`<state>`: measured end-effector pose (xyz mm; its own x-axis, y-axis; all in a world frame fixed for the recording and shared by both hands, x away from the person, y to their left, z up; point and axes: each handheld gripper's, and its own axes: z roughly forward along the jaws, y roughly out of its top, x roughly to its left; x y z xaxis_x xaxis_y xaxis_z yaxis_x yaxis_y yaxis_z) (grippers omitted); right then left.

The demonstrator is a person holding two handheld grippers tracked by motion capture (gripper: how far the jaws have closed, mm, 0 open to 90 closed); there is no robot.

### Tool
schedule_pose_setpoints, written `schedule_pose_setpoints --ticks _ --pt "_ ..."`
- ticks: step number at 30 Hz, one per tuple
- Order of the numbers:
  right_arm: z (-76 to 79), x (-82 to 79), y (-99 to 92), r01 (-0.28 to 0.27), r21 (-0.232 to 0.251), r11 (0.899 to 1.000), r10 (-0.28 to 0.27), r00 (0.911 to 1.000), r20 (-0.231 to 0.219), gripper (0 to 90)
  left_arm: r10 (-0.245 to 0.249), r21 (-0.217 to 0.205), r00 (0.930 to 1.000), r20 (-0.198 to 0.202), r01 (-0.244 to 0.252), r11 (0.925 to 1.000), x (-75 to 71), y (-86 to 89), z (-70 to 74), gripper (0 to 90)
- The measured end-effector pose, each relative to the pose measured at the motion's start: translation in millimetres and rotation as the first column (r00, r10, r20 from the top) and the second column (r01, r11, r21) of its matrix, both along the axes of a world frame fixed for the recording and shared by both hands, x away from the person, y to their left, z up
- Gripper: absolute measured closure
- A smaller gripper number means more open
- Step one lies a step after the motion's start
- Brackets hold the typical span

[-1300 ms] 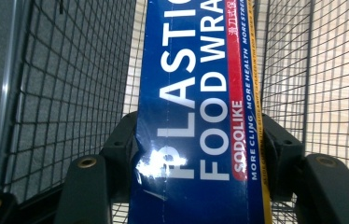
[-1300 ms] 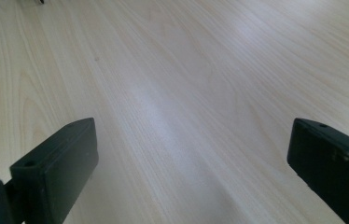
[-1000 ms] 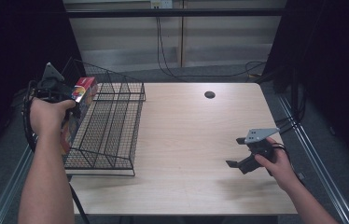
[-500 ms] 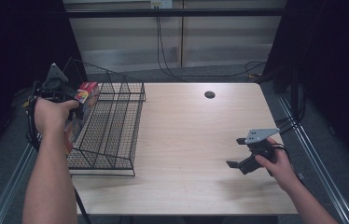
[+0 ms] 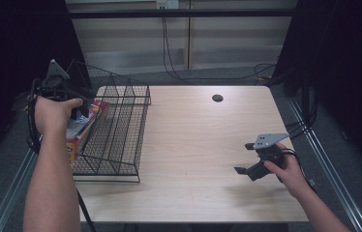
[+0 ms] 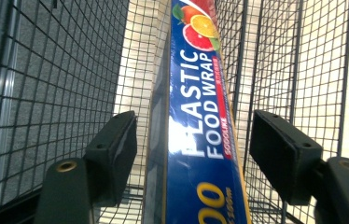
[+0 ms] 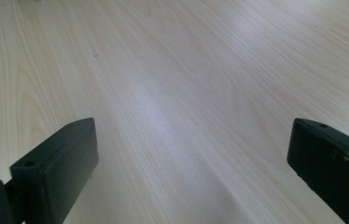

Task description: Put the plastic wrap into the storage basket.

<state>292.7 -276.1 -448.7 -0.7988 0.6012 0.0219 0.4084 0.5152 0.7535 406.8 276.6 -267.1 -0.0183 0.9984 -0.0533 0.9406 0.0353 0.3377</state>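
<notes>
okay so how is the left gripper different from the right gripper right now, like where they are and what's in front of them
The left gripper is at the wire basket on the table's left side, its jaws apart on either side of a plastic food wrap box, not clamping it. The right gripper sits low over the bare wooden table near the right edge, with nothing between its jaws. Both are open and each is held in one hand.
</notes>
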Motion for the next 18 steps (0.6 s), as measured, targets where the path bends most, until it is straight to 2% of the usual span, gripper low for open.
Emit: schedule_pose_setpoints --ticks 8,9,14,18 --pt "0.5 -0.7 -0.6 0.003 0.002 1.000 -0.003 1.0000 0.002 1.4 -0.022 -0.025 0.9997 0.004 0.023 0.9994 2.0 -10.2 -1.8 21.0" --pt "0.7 -0.7 -0.9 0.004 0.002 1.000 -0.004 1.0000 0.003 1.4 -0.022 -0.028 0.9997 0.014 0.022 0.9993 2.6 -12.3 -2.2 21.0" --pt "0.6 -0.9 -1.7 0.007 0.002 1.000 -0.007 1.0000 0.004 1.4 -0.075 -0.037 0.9965 0.037 0.077 0.9964 5.7 -25.6 -3.4 13.9" --pt "0.2 -1.1 -2.8 0.012 0.001 1.000 -0.012 0.9999 0.006 1.4 -0.093 -0.044 0.9944 0.050 0.095 0.9945 6.4 -32.1 -4.5 11.6"
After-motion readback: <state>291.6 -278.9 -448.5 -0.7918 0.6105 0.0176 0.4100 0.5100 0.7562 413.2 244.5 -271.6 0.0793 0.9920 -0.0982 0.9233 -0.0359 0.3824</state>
